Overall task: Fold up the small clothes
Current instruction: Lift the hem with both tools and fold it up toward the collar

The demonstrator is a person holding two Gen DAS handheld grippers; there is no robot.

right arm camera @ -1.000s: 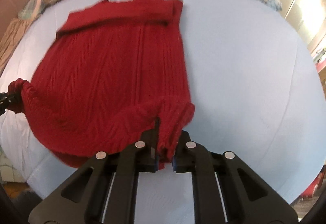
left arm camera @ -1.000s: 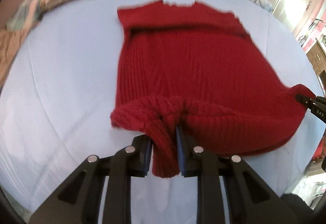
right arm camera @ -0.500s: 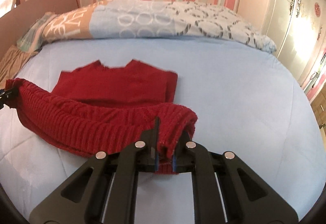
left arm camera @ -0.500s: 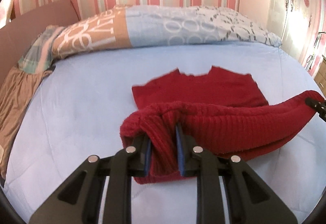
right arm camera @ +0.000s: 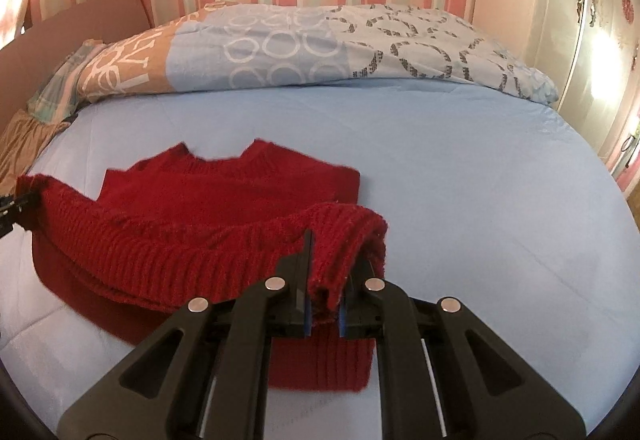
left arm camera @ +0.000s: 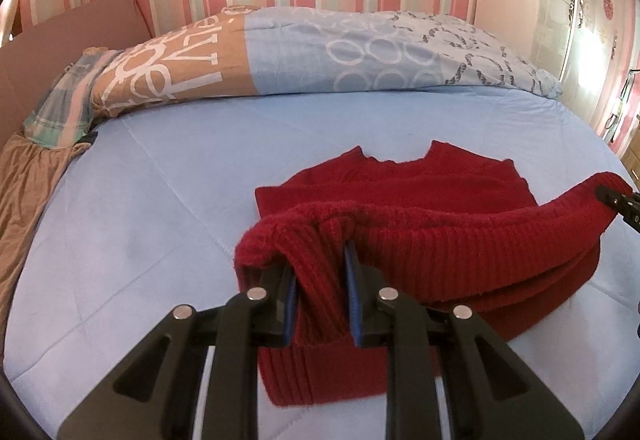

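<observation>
A red knit sweater [left arm camera: 420, 207] lies on the pale blue bedsheet [left arm camera: 160, 199], its neckline toward the patterned duvet [left arm camera: 320, 51] at the far end of the bed. The left gripper [left arm camera: 320, 276] is clamped narrow on one corner of the ribbed hem, and the right gripper [right arm camera: 324, 276] is pinched nearly closed on the other corner, so the hem hangs between them as a raised, sagging band across the width of the garment. That band runs side to side, roughly parallel to the shoulder line, and sits above the lower body of the sweater, with the neckline straight ahead of both tools. Neither hand looks nearer to it than the other. I'd judge the fold depends on carrying both corners forward evenly, so the hem lands square on the shoulders instead of skewing.
</observation>
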